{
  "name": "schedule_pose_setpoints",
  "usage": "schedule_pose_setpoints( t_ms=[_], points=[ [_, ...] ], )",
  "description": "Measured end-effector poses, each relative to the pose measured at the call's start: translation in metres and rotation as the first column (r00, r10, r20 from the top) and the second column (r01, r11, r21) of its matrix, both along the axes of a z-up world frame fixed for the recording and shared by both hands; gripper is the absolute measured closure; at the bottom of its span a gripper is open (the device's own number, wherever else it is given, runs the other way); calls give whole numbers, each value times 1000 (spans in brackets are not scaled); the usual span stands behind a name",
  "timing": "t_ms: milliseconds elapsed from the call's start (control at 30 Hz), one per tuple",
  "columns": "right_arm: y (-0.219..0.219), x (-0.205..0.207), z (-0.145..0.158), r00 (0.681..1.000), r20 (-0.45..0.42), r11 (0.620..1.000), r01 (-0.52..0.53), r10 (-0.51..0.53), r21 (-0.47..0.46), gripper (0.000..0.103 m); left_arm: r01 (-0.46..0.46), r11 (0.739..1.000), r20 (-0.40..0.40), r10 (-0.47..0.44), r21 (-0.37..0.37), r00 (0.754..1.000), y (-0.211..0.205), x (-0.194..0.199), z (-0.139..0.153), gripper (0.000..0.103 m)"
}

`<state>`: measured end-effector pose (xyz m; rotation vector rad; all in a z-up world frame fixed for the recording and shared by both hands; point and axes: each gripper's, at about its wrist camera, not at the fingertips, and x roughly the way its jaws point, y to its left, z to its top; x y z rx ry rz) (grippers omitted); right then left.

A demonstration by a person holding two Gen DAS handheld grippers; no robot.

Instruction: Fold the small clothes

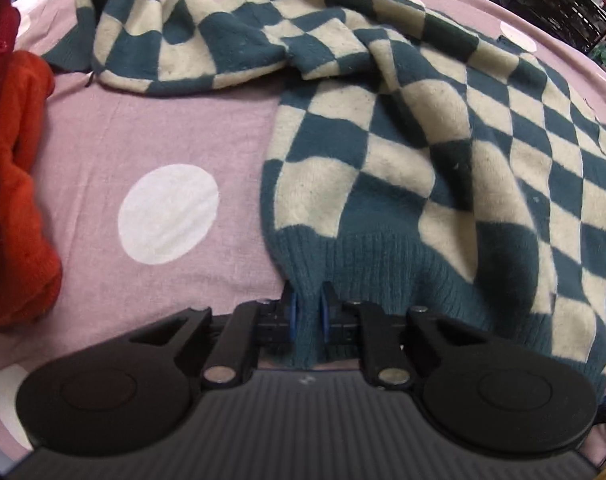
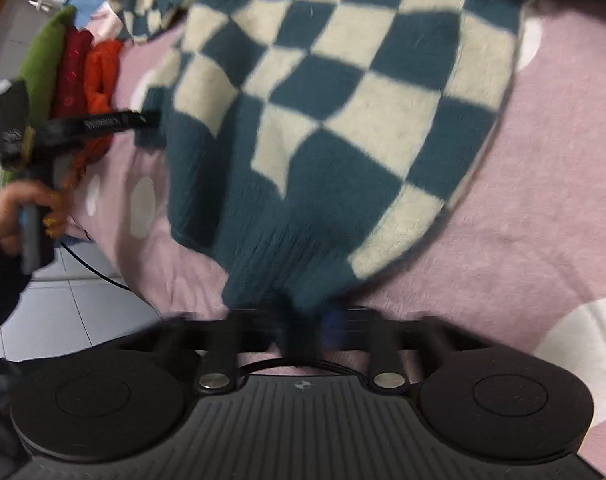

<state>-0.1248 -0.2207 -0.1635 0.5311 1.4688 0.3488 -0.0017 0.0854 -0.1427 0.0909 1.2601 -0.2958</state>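
Observation:
A teal and cream checkered sweater (image 1: 403, 128) lies spread on the pink cloth, one sleeve stretched to the far left. My left gripper (image 1: 309, 312) is shut on its ribbed teal hem at the near left corner. In the right wrist view the same sweater (image 2: 335, 100) fills the middle, and my right gripper (image 2: 303, 316) is shut on the ribbed hem at the near right part; this view is blurred. The left gripper (image 2: 147, 120) also shows in the right wrist view, held by a hand, pinching the hem's left corner.
A pink cloth with white dots (image 1: 163, 152) covers the surface. A pile of red and orange knitwear (image 1: 11, 184) lies at the left, with a green garment (image 2: 43, 64) beside it. Tiled floor (image 2: 75, 312) and a cable lie beyond the near edge. Shelving (image 1: 563, 4) stands at the far right.

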Motion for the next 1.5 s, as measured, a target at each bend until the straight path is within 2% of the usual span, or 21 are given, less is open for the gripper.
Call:
schedule_pose_setpoints(
  t_ms=[67,200,300,367,467,533,733,800,833,867,900,933,967,1000,1033,1133,1233,1300,1400,1500],
  points=[
    [3,-1,6,999,32,1000,-23,23,-13,91,-12,1000,11,12,-18,1000,6,-1,10,94],
    [4,-2,43,979,145,989,-145,145,-11,93,0,999,55,2,-42,998,31,-8,51,95],
    [-3,-9,70,951,173,965,-263,257,13,93,60,998,62,-60,2,996,54,-17,78,95],
    [-12,-14,80,936,166,947,-319,312,21,94,67,997,30,-68,41,997,72,-23,85,95],
    [-25,-20,79,933,127,938,-344,336,44,94,66,995,-42,-63,80,997,94,-33,78,96],
    [-30,-26,74,939,102,939,-337,329,71,94,72,989,-82,-62,133,995,102,-41,66,99],
    [-26,-26,34,957,-2,954,-288,289,85,94,23,981,-191,14,195,982,111,-47,17,100],
    [-22,-26,19,958,-51,959,-277,281,61,92,33,979,-183,5,203,983,108,-48,17,96],
    [-20,-25,14,961,-55,962,-272,272,21,91,31,978,-171,5,206,985,107,-47,20,88],
    [-20,-29,10,964,-66,966,-260,259,-12,84,21,977,-156,13,213,988,106,-45,27,75],
    [-20,-29,8,963,-78,965,-260,259,-12,77,11,978,-136,18,207,990,106,-42,36,68],
    [-20,-28,10,963,-78,966,-260,259,-1,71,0,983,-108,20,183,994,105,-39,47,53],
    [-20,-28,15,966,-68,968,-251,250,-9,49,-13,988,-78,25,153,997,104,-35,58,42],
    [-22,-28,20,970,-51,971,-237,236,-27,27,-23,992,-54,30,126,998,101,-29,69,38],
    [-27,-29,25,974,-36,973,-225,224,-50,20,-28,994,-32,31,103,999,97,-24,79,32],
    [-34,-33,42,988,46,980,-142,149,-140,18,-41,998,41,39,48,998,77,-15,96,12],
    [-51,-28,66,989,147,981,-2,31,-193,18,-41,999,64,41,-7,997,46,-10,98,9],
    [-63,-26,84,970,237,967,111,-55,-229,17,-49,998,43,51,-39,998,21,0,92,9],
    [-80,-26,112,913,375,906,286,-160,-312,16,-70,992,-7,70,-109,998,-17,6,82,9],
    [-98,-34,137,851,499,806,406,-162,-431,16,-51,982,-49,43,-181,998,-58,1,71,9]
  ],
)
